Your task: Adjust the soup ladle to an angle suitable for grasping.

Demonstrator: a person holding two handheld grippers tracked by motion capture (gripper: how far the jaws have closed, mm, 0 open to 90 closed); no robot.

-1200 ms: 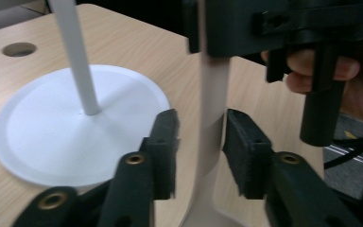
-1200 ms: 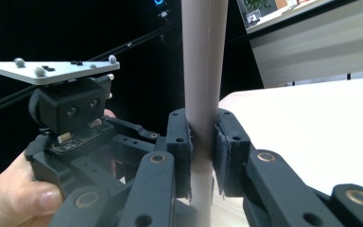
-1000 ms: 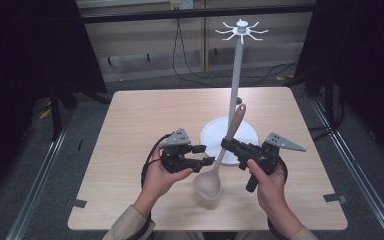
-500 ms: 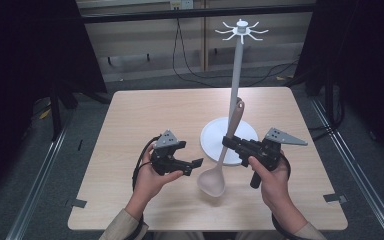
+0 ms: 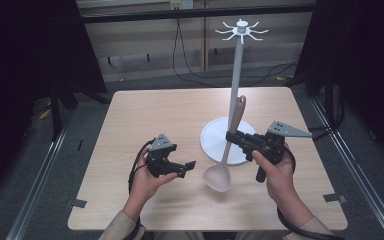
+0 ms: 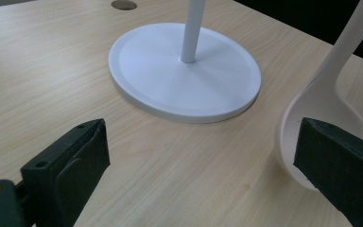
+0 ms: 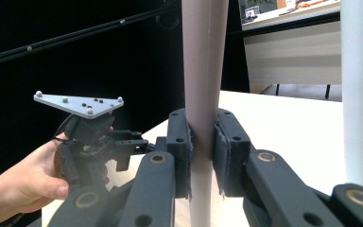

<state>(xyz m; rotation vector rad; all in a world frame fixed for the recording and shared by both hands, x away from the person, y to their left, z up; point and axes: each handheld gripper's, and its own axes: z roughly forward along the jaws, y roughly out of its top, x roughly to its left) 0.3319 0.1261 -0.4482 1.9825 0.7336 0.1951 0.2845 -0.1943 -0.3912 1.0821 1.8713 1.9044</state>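
Right gripper [image 5: 231, 137] clamps the beige plastic ladle [image 5: 225, 162] mid-handle, bowl resting on the wooden tabletop [image 5: 145, 115] beside the white hook stand [image 5: 236, 85]. Left gripper [image 5: 187, 167] open, empty. Ladle looks light, stiff, smooth; I'd grip nearer the bowl.

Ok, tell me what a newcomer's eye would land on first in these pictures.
First, the beige ladle standing nearly upright right of the table's middle, its handle clamped in the right gripper and its bowl low by the tabletop. Just behind it rises the tall white stand, a round base on the table and hooks fanned out at the top. The left gripper, jaws wide open, sits left of the ladle's bowl.
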